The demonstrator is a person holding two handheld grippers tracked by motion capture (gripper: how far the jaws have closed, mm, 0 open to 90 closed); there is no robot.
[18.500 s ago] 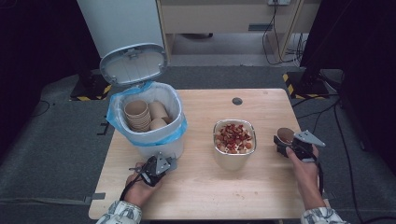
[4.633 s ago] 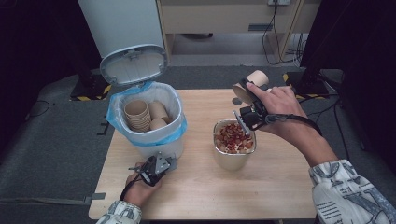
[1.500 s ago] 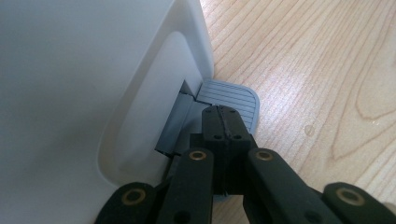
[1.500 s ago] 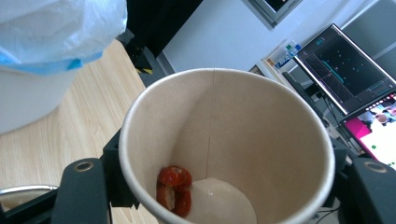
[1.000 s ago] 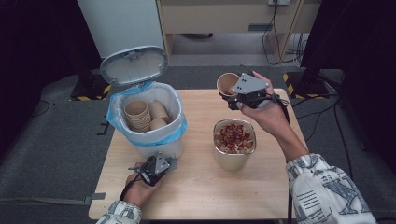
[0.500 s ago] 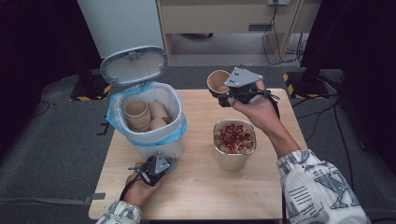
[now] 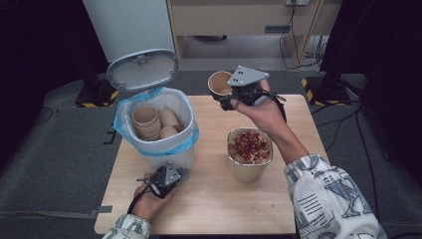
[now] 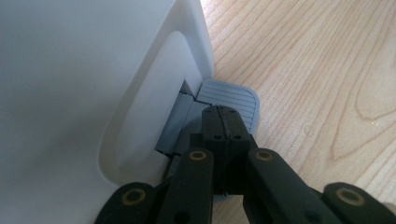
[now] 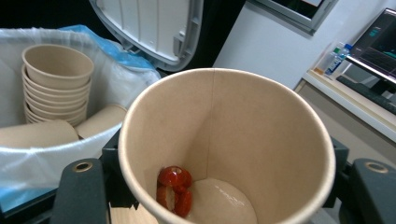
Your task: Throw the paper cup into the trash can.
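Right gripper (image 7: 225, 94) clamped on paper cup (image 7: 219, 82), held in air above table's far edge, between pedal bin (image 7: 158, 130) and metal container (image 7: 249, 152). Red fruit piece (image 9: 173, 190) stuck inside cup. Left gripper (image 8: 223, 125) fully closed, empty, pressing bin pedal (image 8: 233, 98).
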